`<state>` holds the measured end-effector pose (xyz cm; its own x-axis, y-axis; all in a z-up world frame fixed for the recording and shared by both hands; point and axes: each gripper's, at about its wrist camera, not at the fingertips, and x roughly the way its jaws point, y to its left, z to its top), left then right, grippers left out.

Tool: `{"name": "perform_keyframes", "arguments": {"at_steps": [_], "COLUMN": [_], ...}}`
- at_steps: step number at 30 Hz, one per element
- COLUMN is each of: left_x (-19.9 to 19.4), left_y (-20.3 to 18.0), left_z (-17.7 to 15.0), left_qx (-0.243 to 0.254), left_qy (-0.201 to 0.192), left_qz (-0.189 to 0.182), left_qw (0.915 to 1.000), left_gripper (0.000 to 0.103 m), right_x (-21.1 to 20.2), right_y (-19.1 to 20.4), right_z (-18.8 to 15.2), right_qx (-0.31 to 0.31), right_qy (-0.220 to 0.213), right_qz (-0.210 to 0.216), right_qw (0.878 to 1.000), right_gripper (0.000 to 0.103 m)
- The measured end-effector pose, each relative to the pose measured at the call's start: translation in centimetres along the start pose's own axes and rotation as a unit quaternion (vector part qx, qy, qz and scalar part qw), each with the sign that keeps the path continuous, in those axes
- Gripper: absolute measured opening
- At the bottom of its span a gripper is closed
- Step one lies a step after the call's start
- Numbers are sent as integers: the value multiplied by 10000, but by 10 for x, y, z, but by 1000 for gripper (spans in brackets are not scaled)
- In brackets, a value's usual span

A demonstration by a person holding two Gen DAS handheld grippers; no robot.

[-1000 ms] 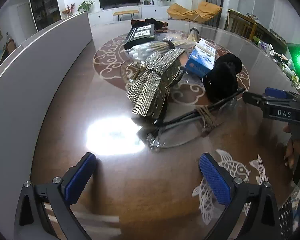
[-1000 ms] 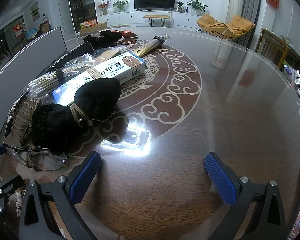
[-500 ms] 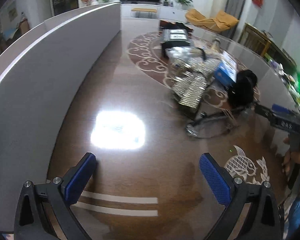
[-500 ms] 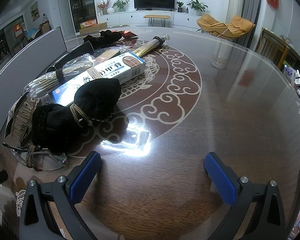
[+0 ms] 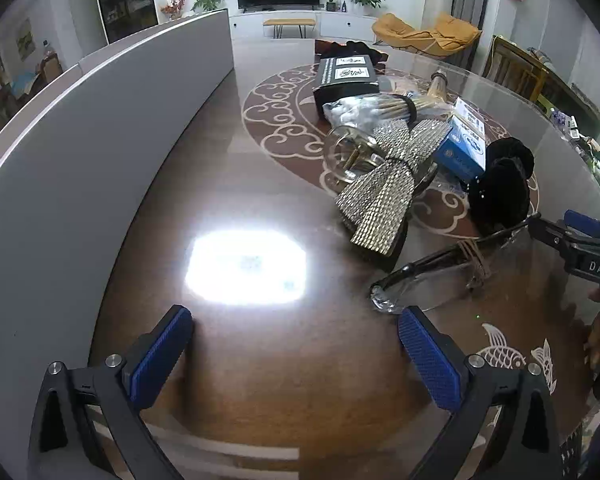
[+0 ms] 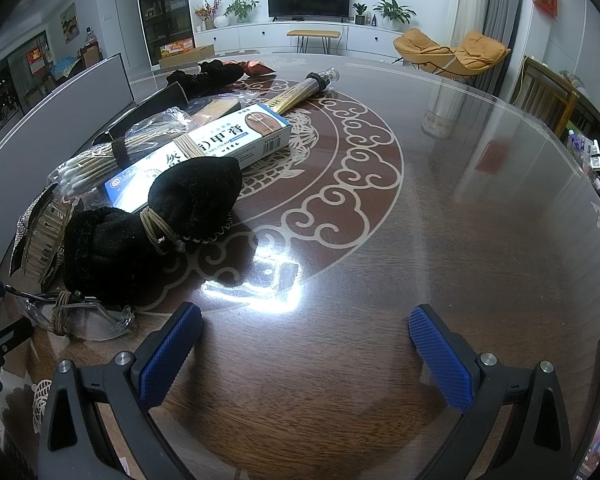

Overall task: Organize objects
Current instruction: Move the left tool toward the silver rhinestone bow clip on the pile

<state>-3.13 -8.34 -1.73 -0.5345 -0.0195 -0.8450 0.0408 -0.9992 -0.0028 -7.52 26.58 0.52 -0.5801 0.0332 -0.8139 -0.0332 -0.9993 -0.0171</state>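
Note:
A pile of objects lies on the brown round table (image 5: 260, 360): clear safety glasses (image 5: 432, 284) bound with a hair tie, a rhinestone bow clip (image 5: 384, 192), a black velvet pouch (image 5: 500, 184), a blue-white cream box (image 5: 464, 140), a bag of cotton swabs (image 5: 364, 108) and a black box (image 5: 346, 76). My left gripper (image 5: 296, 332) is open and empty, just left of the glasses. My right gripper (image 6: 304, 332) is open and empty over bare table, right of the pouch (image 6: 152, 220), box (image 6: 204, 152) and glasses (image 6: 80, 316).
A long grey panel (image 5: 80, 152) stands along the table's left side. A gold tube (image 6: 300, 92) and a dark cloth (image 6: 204, 74) lie at the far side of the pile. The right gripper's body (image 5: 588, 252) shows at the left wrist view's right edge.
The left gripper swung left toward the grey panel, then back right toward the pile; the glasses now lie by its right finger. The right gripper has not moved.

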Motion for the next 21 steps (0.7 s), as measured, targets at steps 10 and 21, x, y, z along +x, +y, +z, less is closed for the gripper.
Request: {"name": "perform_keyframes", "arguments": {"at_steps": [10,21], "left_x": [5,2], "left_y": [-16,-26], "left_z": [3,1], "left_qx": [232,444], "left_qy": [-75,-96], "left_qz": [-158,-295], "left_qw": [9996,9985], "left_gripper": [103,103], "right_x": [0,0], "right_y": [1,0], "right_z": [0,0], "right_qx": [1,-1], "right_qy": [0,-2], "right_qz": [1,2], "right_qw": [10000,10000], "right_gripper": [103,103]}}
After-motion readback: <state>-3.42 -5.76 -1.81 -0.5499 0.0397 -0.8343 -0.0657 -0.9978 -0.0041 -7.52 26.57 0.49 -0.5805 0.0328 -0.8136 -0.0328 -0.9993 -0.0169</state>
